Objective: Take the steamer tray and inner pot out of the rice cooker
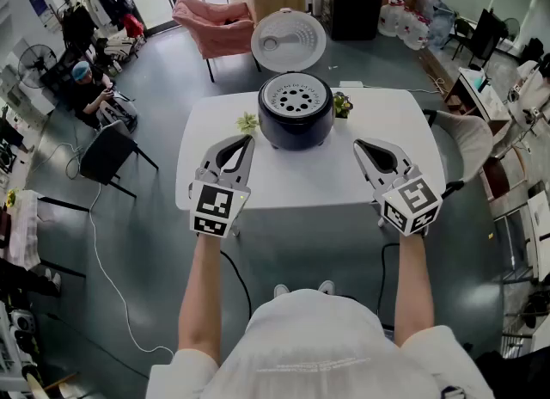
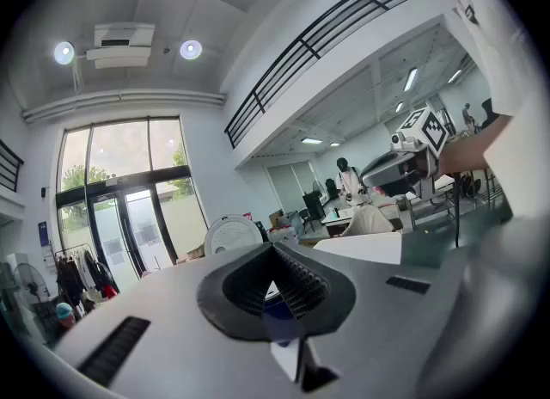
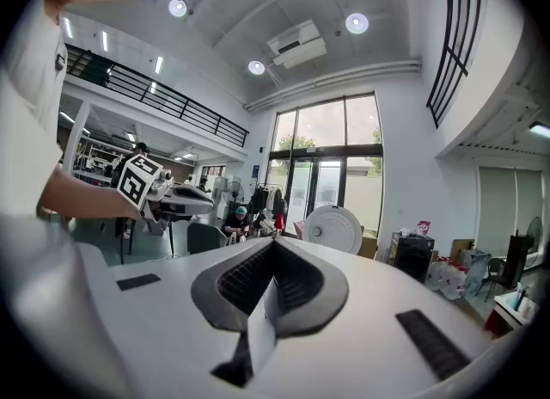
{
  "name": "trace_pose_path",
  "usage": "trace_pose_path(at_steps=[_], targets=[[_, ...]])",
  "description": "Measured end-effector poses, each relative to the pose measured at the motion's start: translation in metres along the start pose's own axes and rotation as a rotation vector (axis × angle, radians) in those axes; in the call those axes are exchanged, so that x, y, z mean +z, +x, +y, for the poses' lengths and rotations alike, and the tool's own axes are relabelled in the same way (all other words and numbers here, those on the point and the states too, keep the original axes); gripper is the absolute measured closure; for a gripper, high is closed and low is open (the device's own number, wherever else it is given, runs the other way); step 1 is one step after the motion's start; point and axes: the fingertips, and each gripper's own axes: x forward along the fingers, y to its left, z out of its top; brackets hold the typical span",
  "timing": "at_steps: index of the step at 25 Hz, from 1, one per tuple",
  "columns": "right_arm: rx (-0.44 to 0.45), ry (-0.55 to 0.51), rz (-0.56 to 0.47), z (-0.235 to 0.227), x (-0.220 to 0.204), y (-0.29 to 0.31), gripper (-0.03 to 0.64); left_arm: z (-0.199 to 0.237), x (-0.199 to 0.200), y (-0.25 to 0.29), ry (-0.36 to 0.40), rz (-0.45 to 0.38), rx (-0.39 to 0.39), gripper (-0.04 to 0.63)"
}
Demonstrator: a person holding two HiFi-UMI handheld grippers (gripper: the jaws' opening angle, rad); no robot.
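Left gripper (image 1: 248,138), right gripper (image 1: 357,144) closed, empty | white table (image 1: 284,179) (rice cooker (image 1: 296,110) atop) | grey floor (image 1: 155,242)

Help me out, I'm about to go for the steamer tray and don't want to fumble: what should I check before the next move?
1. The lid is open: ok, it stands raised behind the rice cooker.
2. The steamer tray is exposed: ok, it sits in the cooker's mouth with nothing on it.
3. The left claw is free: ok, shut on nothing, short of the cooker.
4. The right claw is free: ok, shut and empty too.
5. Both are open for a grasp: not ok, both are closed.
6. The inner pot is seated: cannot tell, the tray covers it.
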Motion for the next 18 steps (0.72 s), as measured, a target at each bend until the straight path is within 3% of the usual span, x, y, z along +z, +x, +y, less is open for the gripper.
trace_pose_path(at_steps=[10, 18], targets=[[0.042, 0.046, 0.009, 0.002, -0.006, -0.004, 0.594, -0.004, -0.006, 0.003, -0.028, 0.011, -0.008, 0.589], [-0.026, 0.089, -0.005, -0.018, -0.008, -0.015, 0.592, -0.010, -0.012, 0.002, -0.074, 0.017, -0.001, 0.589]])
